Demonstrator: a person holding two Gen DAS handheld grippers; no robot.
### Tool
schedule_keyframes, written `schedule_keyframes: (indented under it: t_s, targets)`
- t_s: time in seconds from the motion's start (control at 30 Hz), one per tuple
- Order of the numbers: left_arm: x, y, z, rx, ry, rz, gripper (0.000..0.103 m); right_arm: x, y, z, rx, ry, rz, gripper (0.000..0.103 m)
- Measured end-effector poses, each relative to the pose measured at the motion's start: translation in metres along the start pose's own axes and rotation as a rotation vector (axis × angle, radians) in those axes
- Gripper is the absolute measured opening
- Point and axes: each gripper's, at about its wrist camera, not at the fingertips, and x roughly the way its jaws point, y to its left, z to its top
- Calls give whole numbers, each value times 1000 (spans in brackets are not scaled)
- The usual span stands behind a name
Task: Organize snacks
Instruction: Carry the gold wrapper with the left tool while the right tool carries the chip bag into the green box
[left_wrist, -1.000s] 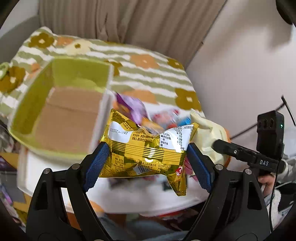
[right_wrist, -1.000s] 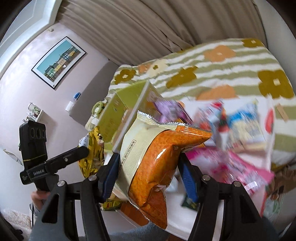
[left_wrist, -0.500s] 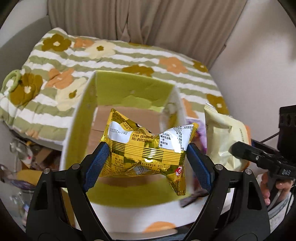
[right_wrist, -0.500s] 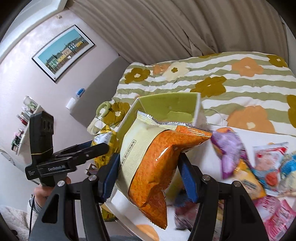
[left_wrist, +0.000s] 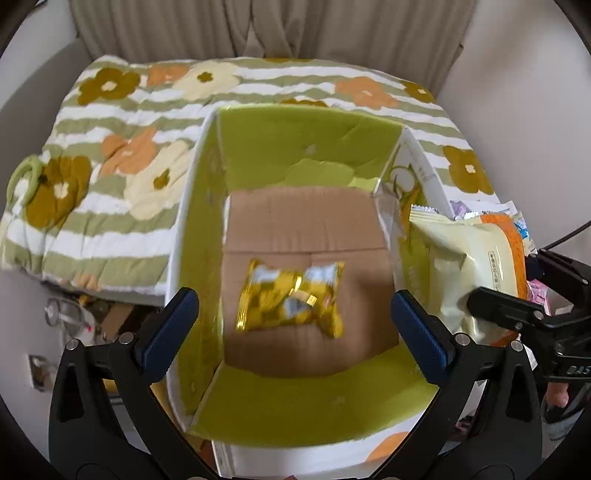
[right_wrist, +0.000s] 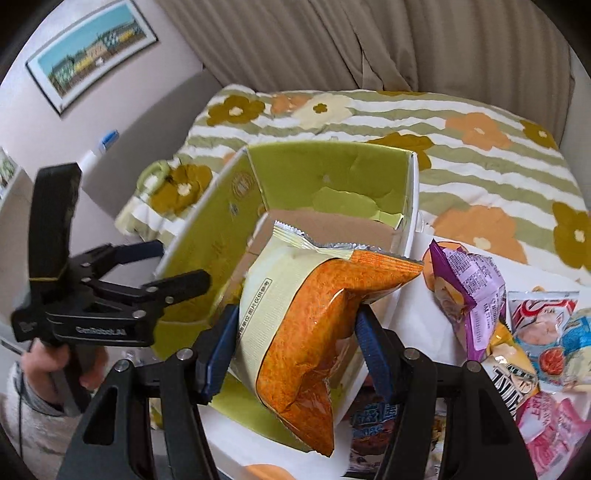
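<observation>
two snacks are in play at this moment: the gold packet (left_wrist: 291, 297) is inside the green box (left_wrist: 310, 147), low over or already on its brown cardboard floor, a little blurred, and the orange bag (right_wrist: 314, 332) is held at the box's right wall. the left gripper (left_wrist: 293, 325) is wide open above the box, its blue pads (left_wrist: 170, 328) far apart and nothing between them. the right gripper (right_wrist: 295, 350) is closed on the orange bag, the pads pressing both sides of it, with the bag's crimped top pointing up toward the box. i judge that the step in hand is filling the box: the left side has done its drop, and the right side is about to do the same. the next move, i think, asks to carry the orange bag over the near wall so it is fully above the cardboard floor, then to open the fingers; the bag is large and puffy, so it may catch on the rim. compared with half a second before, the gold packet is no more clamped between the left pads, and these have spread apart. the right gripper keeps the same hold, but the box looks closer and more under it. more snacks, like the purple packet (right_wrist: 467, 291), wait on the white surface (right_wrist: 417, 325) at the right.
</observation>
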Motion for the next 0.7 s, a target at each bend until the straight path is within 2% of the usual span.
schedule_keyframes:
  t_s: [0.1,0.17,0.27,0.43,0.5,0.53,0.57,0.7]
  targets:
    - [-8,11,-16,-64,-13,3,103,6,8,-2,-49,17,-38,59]
    - [-13,14,-25,-95,-21,11,102,12,11,-3,-70,26,-33,59]
    - [-16,14,-31,-97,-24,17,102,22,11,1,-71,43,-5,59]
    - [-19,13,-31,-105,-42,39,102,37,9,7,-52,74,-16,61]
    - [-20,14,-33,-113,-45,49,102,38,3,5,-22,59,-29,75]
    - [-20,14,-34,-113,-44,57,102,37,2,5,-15,48,-30,99]
    - [-19,14,-37,-112,-42,67,102,34,1,3,-11,34,-30,103]
    - [-17,13,-45,-124,-34,69,102,20,0,-7,-26,-3,-52,103]
